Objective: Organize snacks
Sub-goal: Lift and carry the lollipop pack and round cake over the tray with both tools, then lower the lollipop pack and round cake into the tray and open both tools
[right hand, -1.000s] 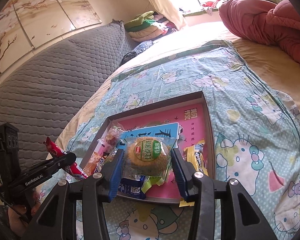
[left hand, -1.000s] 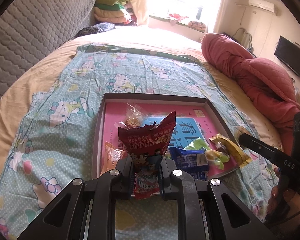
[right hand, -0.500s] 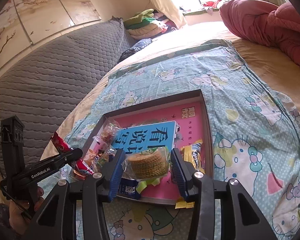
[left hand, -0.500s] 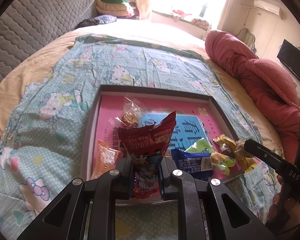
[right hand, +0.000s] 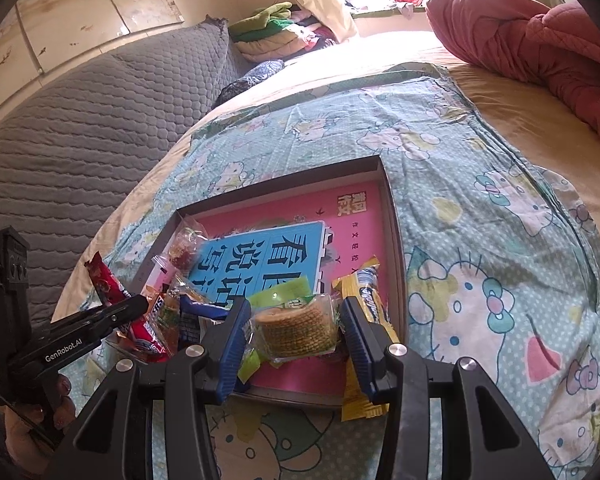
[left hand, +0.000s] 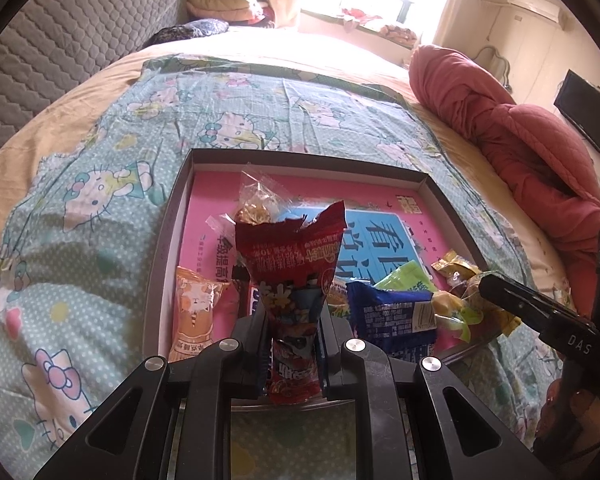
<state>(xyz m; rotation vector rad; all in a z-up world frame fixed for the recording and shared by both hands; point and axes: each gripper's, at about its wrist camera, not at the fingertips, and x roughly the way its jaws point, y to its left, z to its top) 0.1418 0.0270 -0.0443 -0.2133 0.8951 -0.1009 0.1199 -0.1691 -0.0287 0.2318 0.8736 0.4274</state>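
My left gripper (left hand: 292,320) is shut on a red snack packet (left hand: 292,256), which stands upright over the near edge of the dark-rimmed tray (left hand: 172,240). The tray lies on the bed and is lined with a pink and blue book. Inside it are an orange packet (left hand: 194,312), a blue packet (left hand: 392,312), a clear candy bag (left hand: 256,204) and green and yellow packets. My right gripper (right hand: 296,332) is shut on a clear packet of round crackers (right hand: 296,328), low over the tray's near right part (right hand: 392,216). A yellow packet (right hand: 364,288) lies just beside it.
The tray sits on a cartoon-cat sheet (left hand: 100,200) over a beige bed. A rolled red quilt (left hand: 520,140) lies to the right and a grey quilted headboard (right hand: 80,128) to the left. Folded clothes (right hand: 268,28) are stacked by the window.
The left gripper has sunk with the red packet towards the tray's near edge. The right gripper has tipped downward, and the cracker packet now lies flatter and lower over the tray.
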